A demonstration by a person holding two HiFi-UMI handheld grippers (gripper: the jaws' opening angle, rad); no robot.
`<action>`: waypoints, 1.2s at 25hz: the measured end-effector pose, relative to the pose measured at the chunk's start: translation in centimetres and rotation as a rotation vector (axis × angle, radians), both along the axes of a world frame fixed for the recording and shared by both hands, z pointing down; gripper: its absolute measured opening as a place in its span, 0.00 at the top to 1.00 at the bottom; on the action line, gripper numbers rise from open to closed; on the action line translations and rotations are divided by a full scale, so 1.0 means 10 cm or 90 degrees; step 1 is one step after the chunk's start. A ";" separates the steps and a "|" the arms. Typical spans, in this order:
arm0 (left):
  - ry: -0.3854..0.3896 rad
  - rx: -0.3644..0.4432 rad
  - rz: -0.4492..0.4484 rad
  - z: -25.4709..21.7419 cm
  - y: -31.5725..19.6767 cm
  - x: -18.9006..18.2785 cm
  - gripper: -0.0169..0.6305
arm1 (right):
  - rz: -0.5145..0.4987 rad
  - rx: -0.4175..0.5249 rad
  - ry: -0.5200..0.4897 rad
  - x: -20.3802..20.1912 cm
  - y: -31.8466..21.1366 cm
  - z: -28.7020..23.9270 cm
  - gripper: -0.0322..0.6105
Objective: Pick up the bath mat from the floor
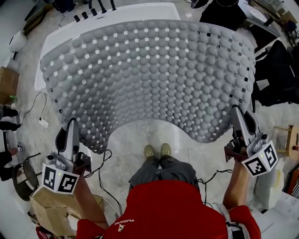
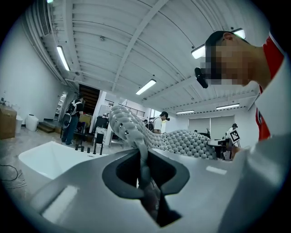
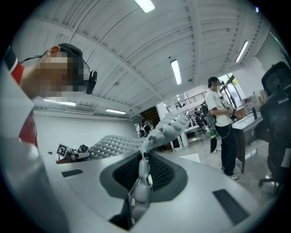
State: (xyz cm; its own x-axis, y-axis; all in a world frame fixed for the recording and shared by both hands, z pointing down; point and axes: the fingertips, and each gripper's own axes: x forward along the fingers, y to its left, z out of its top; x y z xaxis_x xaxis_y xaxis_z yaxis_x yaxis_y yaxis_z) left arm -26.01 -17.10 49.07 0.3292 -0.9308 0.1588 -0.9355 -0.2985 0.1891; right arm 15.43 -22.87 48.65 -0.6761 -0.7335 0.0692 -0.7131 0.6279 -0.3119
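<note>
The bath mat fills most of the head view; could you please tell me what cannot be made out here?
- Head view: the raised bath mat hides the floor beneath it and most of the white tub.
- Head view: black items beyond the tub are too small to identify.
- Gripper views: the mat edge pinched in the left gripper and right gripper covers their pads.

The person wears a red shirt (image 1: pixel 163 210) with short sleeves and small white letters, grey trousers (image 1: pixel 161 170) and greenish shoes (image 1: pixel 149 151). The left gripper (image 1: pixel 72 123) and right gripper (image 1: pixel 238 114) are grey, each with a black-and-white marker cube (image 1: pixel 60 179).
</note>
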 end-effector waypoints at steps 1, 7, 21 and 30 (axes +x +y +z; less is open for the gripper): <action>-0.004 0.000 0.003 -0.02 -0.01 -0.02 0.91 | 0.002 0.001 -0.003 -0.02 0.01 0.00 0.89; -0.014 0.018 0.011 -0.10 -0.05 -0.06 0.91 | 0.007 0.023 -0.020 -0.03 0.02 -0.04 0.89; 0.015 0.035 0.018 -0.03 0.00 -0.03 0.91 | 0.005 0.046 -0.017 -0.01 0.06 -0.02 0.89; 0.017 0.039 0.023 -0.16 -0.02 -0.06 0.92 | 0.003 0.047 -0.022 -0.07 0.05 -0.10 0.89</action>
